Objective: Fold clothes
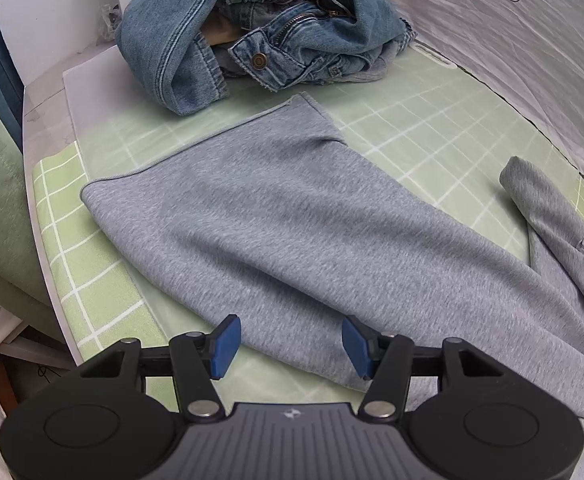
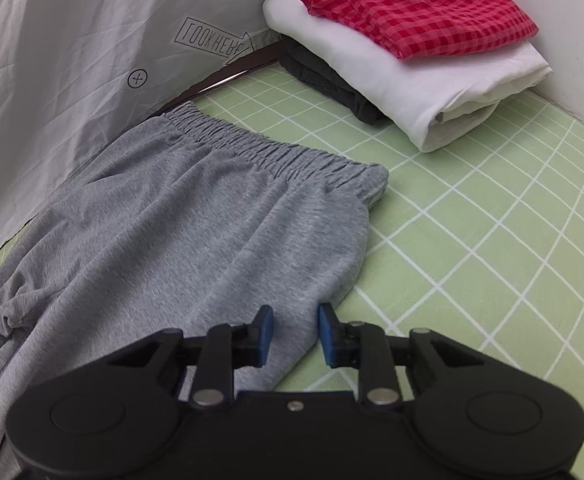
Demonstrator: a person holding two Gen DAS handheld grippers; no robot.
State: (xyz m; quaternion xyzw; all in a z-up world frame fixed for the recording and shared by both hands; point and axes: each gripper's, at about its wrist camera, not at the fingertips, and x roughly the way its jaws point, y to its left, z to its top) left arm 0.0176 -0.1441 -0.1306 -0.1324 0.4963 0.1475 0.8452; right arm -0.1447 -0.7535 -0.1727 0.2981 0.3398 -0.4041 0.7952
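Observation:
Grey sweatpants (image 1: pixel 276 216) lie spread on the green checked tabletop (image 1: pixel 431 128). In the left wrist view one leg runs toward its hem, and a second leg end (image 1: pixel 519 176) lies at the right. My left gripper (image 1: pixel 290 346) is open just above the leg's near edge, holding nothing. In the right wrist view the grey sweatpants (image 2: pixel 172 240) show their elastic waistband (image 2: pixel 276 152) at the far end. My right gripper (image 2: pixel 295 334) is open over the near edge of the fabric by the hip, with cloth between the blue pads but not pinched.
Crumpled blue jeans (image 1: pixel 260 28) sit at the far end of the table in the left view. A folded pile (image 2: pixel 403 64) of dark, white and red checked clothes lies at the far right. A wrinkled grey sheet (image 2: pixel 72 60) hangs along the table's back edge.

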